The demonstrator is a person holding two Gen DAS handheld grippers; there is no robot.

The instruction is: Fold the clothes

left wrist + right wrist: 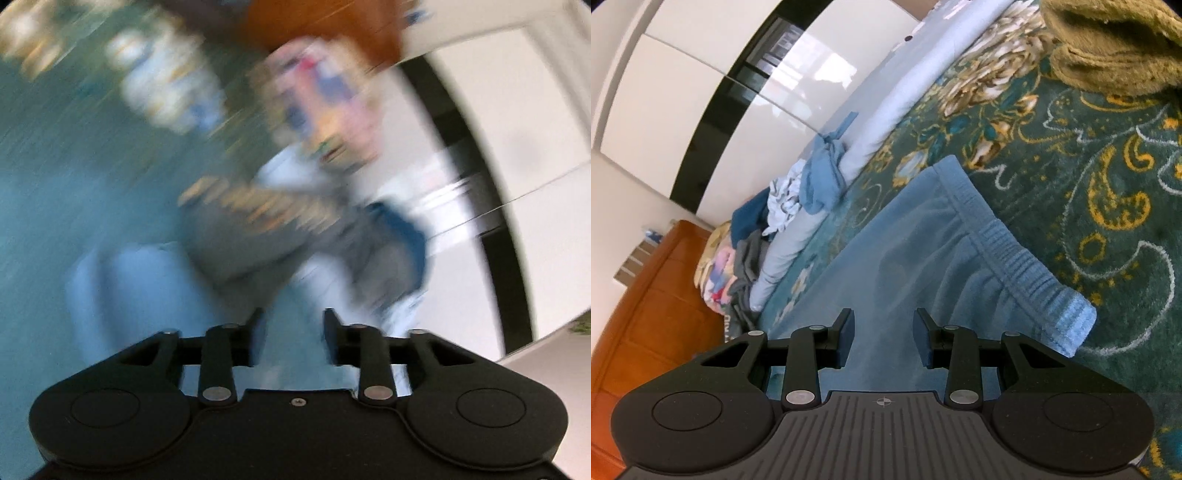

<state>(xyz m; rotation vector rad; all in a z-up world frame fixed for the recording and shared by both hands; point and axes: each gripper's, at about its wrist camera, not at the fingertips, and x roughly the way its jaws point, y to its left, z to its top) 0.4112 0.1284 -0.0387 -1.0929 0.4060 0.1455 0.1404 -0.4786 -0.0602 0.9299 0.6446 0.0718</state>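
Left wrist view motion-blurred throughout, clothes pile point(314, 122) and patterned blanket point(74, 147) mere smears.

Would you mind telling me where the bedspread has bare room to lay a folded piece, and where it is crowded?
Free: the green patterned bedspread between the blue pants' waistband and the olive fuzzy garment. Crowded: the far edge, where the clothes pile sits against the pale rolled bedding by the wooden headboard. The left wrist view is too blurred to judge.
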